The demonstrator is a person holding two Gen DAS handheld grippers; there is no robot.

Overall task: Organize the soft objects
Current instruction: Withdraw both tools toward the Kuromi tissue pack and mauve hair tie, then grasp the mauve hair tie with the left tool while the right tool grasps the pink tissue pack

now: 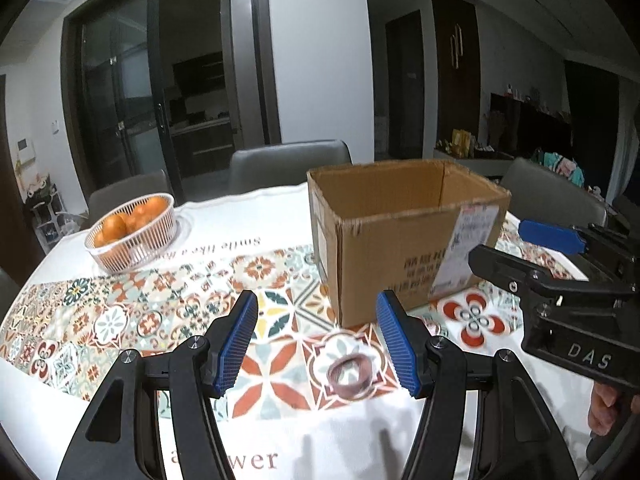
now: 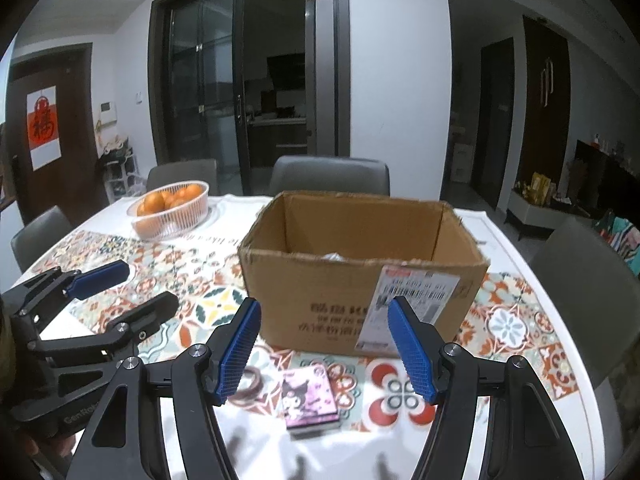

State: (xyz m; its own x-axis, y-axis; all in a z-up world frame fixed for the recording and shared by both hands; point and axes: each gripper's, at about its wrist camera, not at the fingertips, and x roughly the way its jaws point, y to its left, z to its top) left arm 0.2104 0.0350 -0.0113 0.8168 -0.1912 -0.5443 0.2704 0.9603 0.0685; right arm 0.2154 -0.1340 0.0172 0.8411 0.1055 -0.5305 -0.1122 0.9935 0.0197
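Observation:
A brown coiled hair ring (image 1: 350, 374) lies on the patterned tablecloth, just below and between the blue pads of my left gripper (image 1: 320, 344), which is open and holds nothing. To its right lies a pink pack with a cartoon figure (image 2: 310, 398), under my right gripper (image 2: 326, 350), also open and empty. In the right wrist view the hair ring (image 2: 251, 386) is half hidden behind the left finger. An open cardboard box (image 2: 360, 280) stands right behind both items, with something white (image 2: 334, 257) inside. Each gripper shows in the other's view: the right gripper (image 1: 500, 240) and the left gripper (image 2: 146, 286).
A white basket of oranges (image 1: 132, 232) sits at the far left of the table. Grey chairs (image 2: 330, 176) stand around the table's far and right sides. The white table edge (image 2: 560, 360) curves close on the right. A hand (image 1: 608, 412) grips the right tool.

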